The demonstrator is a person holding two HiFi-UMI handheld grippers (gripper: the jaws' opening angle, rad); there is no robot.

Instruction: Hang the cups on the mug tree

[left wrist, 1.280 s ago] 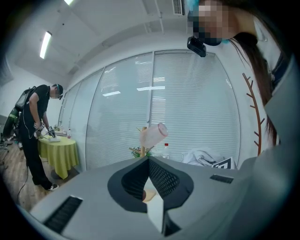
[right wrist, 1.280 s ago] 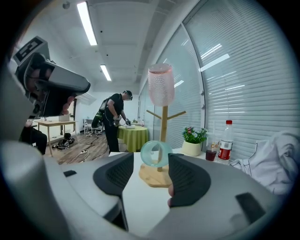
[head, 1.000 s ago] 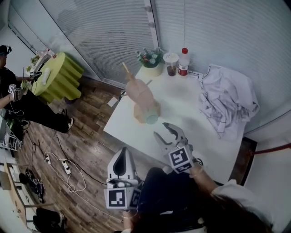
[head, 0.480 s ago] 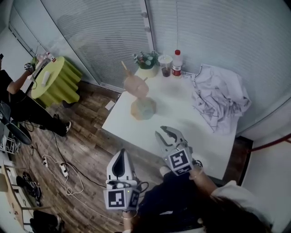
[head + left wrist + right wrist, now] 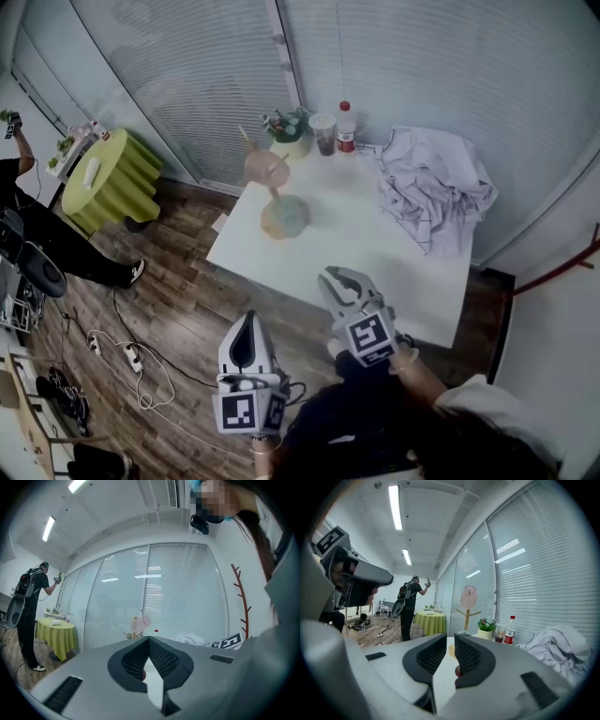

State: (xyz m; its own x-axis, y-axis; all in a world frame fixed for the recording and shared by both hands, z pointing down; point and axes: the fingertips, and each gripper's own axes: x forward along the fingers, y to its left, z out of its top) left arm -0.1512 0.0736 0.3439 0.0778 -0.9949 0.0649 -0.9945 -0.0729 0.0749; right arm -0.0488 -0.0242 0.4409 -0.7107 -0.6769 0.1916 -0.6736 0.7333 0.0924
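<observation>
A wooden mug tree (image 5: 274, 192) stands near the far left corner of the white table (image 5: 356, 244). A pink cup (image 5: 264, 166) hangs high on it, mouth down; it also shows as the pink cup (image 5: 468, 596) and the pink cup (image 5: 139, 623) in the gripper views. A pale green cup (image 5: 285, 216) sits low at the tree's base. My right gripper (image 5: 343, 282) hovers over the table's near edge, far from the tree; its jaws are closing with a thin gap and nothing between them. My left gripper (image 5: 246, 339) is off the table's near side, shut and empty.
At the table's far edge stand a potted plant (image 5: 289, 129), a plastic cup of dark drink (image 5: 324, 132) and a red-capped bottle (image 5: 345, 126). A crumpled white cloth (image 5: 433, 186) covers the right part. On the floor at left are a yellow-green round table (image 5: 111, 176), a person (image 5: 23, 220) and cables (image 5: 131, 352).
The right gripper's jaws have narrowed from clearly open to a thin gap. The view has drawn back, so the table and mug tree look farther and higher. The left gripper stays shut.
</observation>
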